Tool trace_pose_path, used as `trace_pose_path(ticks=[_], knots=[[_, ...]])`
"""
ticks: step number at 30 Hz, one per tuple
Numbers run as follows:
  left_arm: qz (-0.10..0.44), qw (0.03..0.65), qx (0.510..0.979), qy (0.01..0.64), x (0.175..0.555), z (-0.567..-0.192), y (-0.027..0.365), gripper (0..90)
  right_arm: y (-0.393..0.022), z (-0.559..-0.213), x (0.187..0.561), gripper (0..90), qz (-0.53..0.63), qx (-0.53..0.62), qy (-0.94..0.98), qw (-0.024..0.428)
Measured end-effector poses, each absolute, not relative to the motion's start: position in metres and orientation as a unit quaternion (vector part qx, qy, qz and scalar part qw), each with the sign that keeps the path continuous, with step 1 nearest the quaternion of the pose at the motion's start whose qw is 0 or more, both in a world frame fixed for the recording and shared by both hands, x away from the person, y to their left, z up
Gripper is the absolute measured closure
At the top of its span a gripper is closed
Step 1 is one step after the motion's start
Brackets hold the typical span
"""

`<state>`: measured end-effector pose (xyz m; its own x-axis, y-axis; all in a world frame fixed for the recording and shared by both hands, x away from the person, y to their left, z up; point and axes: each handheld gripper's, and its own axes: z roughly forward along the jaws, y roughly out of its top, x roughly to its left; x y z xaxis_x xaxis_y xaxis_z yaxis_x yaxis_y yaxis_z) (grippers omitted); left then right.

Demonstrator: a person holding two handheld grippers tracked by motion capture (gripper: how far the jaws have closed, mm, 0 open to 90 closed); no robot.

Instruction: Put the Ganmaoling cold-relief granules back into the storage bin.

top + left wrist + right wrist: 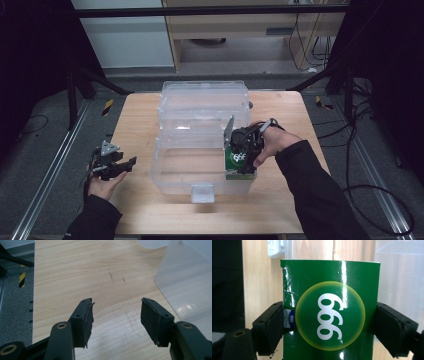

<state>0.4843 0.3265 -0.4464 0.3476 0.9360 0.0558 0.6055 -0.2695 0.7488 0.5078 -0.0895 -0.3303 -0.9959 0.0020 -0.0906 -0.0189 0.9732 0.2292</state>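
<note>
The left gripper (116,315) hangs above a light wooden table (95,272), its two black jaws spread wide with bare wood showing between them. Nothing is held. The pad on the jaw at the left of the picture is frayed along its lower edge. Ahead of the jaws, two short dark scratches (116,278) mark the wood. Beside and beyond the other jaw stands the wall of a clear plastic container (190,282), apart from the jaw. Beyond the first jaw, the table edge gives way to grey floor (15,305) carrying a yellow-and-black striped marker (22,279).
</note>
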Motion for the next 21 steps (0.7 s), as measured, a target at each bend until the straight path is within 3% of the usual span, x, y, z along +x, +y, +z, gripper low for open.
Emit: trace_pose_path(ticks=[21], knots=[[0.255, 0.323, 0.756, 0.510, 0.484, -0.447, 0.326, 42.5, -0.085, -0.361, 0.513, 17.1, 0.103, -0.005, 0.994, 0.036]])
